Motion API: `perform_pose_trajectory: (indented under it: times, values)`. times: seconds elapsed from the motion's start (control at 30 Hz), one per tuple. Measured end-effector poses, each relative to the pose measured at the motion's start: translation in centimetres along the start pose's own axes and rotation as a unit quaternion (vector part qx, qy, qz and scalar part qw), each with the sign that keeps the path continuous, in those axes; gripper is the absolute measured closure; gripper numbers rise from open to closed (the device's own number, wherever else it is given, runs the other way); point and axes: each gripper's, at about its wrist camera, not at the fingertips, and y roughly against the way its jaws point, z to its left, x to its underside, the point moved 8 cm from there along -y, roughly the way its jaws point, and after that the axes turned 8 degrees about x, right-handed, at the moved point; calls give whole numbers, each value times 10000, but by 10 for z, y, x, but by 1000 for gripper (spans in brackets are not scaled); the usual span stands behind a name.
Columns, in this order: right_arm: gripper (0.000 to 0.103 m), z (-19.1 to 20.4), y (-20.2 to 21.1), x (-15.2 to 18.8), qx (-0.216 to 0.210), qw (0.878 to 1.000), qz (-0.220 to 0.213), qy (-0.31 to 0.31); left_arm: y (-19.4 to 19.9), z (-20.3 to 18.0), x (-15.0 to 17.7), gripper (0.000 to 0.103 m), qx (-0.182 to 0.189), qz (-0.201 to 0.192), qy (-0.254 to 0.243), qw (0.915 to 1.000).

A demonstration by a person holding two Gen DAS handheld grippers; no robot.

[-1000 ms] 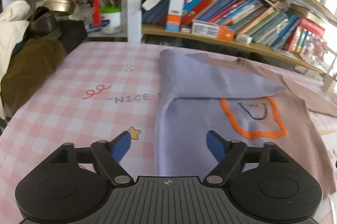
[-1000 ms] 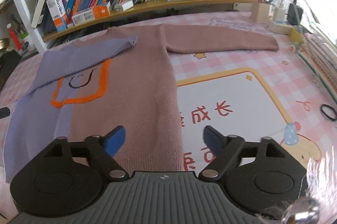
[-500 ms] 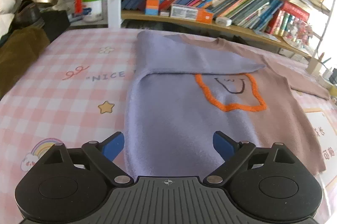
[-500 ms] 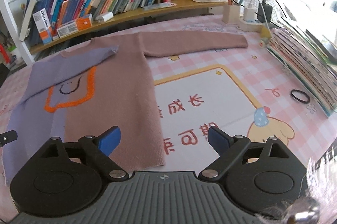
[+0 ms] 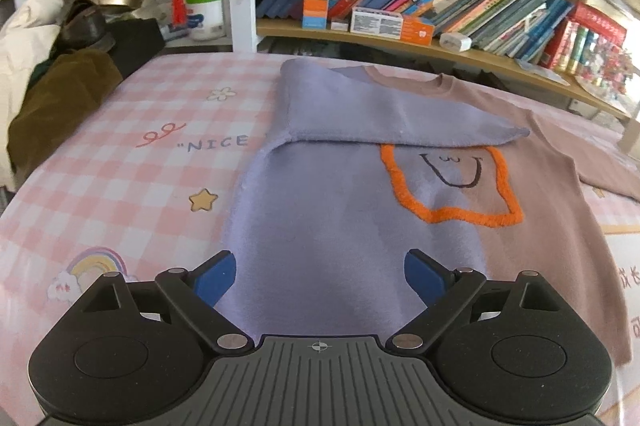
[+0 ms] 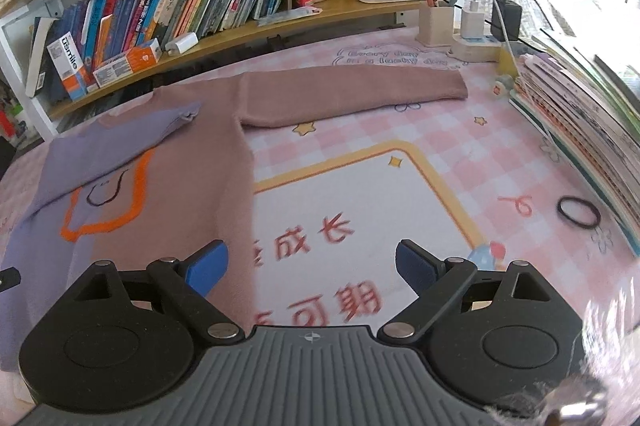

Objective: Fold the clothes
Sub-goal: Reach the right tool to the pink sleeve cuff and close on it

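A sweater [image 5: 320, 226], lilac on one half and mauve on the other with an orange-outlined smiley, lies flat on the pink checked tablecloth [image 5: 120, 185]. Its lilac sleeve [image 5: 380, 113] is folded across the chest. The mauve sleeve [image 6: 352, 93] stretches out straight to the right. My left gripper [image 5: 320, 278] hangs open over the lilac lower body, with nothing between its blue pads. My right gripper [image 6: 310, 266] is open too, just right of the sweater's [image 6: 180, 185] mauve side edge, above the white printed panel, and holds nothing.
Bookshelves [image 5: 440, 5] run along the table's far edge. A heap of dark and cream clothes [image 5: 60, 85] sits at the far left. At the right are a stack of books [image 6: 580, 117], a black hair tie [image 6: 579, 211] and chargers [image 6: 480, 33].
Both grippers have slid to the right: the left from the sweater's left edge onto the lilac body, the right off the mauve body towards the white panel. Both jaws stand slightly wider.
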Motion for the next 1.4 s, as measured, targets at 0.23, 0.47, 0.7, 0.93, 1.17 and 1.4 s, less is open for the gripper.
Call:
perform_pose_trajectory:
  times: [0.23,0.47,0.7,0.93,1.17,1.4]
  values:
    - [12,-54,-32,-36,-245,9996,34,146,0,-50,20,9,-422,27,123,9990]
    - [12,-115,-78,-72,-434,9984,69,347,2,-87,48,9,-790,256,213,9963]
    - [12,-148,-130,-100,-658,9967,232,426,17,-100,60,9,-1163,359,143,9925]
    - [12,-144,-155,-119,-745,9955,369,451,22,-101,59,9,-1388,370,215,9894]
    - [12,-142,-169,-125,-702,9955,564,306,26,-102,62,9,-1528,412,244,9871]
    - [13,-141,-177,-125,-615,9961,584,259,29,-98,66,9,-1648,484,338,9846]
